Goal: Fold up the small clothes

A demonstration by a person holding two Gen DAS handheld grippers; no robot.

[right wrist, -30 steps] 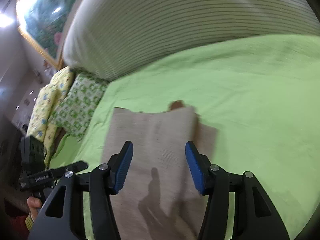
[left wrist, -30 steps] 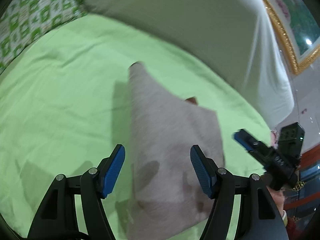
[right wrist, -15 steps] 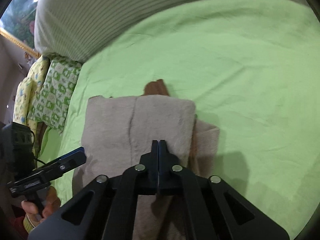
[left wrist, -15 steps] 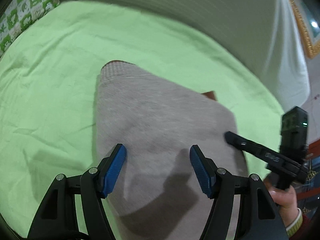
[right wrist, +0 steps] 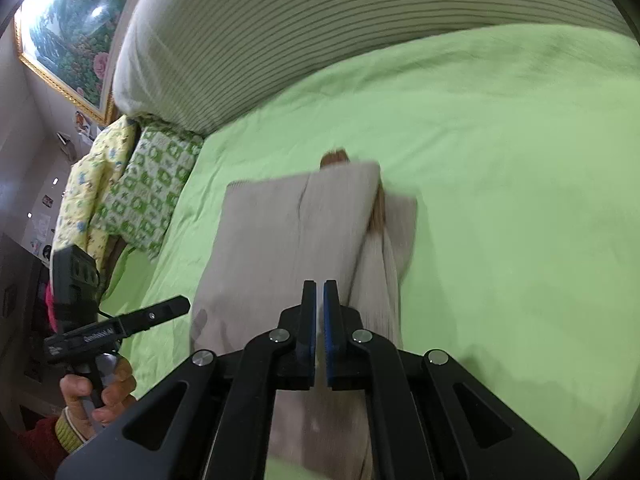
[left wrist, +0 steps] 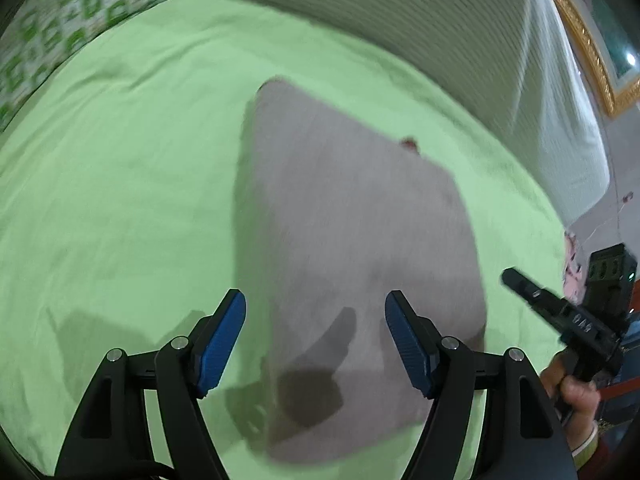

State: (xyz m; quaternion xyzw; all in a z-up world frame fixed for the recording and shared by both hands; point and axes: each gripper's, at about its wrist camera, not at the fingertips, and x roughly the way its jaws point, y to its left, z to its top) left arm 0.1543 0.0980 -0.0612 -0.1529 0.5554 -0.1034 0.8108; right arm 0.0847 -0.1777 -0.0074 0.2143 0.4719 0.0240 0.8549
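One fold looks done: the beige garment (right wrist: pixel 296 240) lies on the green bed (right wrist: pixel 500 200), a side flap turned over. Left claw (left wrist: pixel 316 336) gapes empty, just widened; right claw (right wrist: pixel 319 320) is pinched shut, holding nothing. Further folds remain.

Bed covered by light green sheet (right wrist: pixel 500 168). Striped white bolster (right wrist: pixel 320 40) along far edge. Green-patterned pillow (right wrist: pixel 156 188) beside yellow-patterned one (right wrist: pixel 92 184). Gold-framed floral painting (right wrist: pixel 72 28) on wall.
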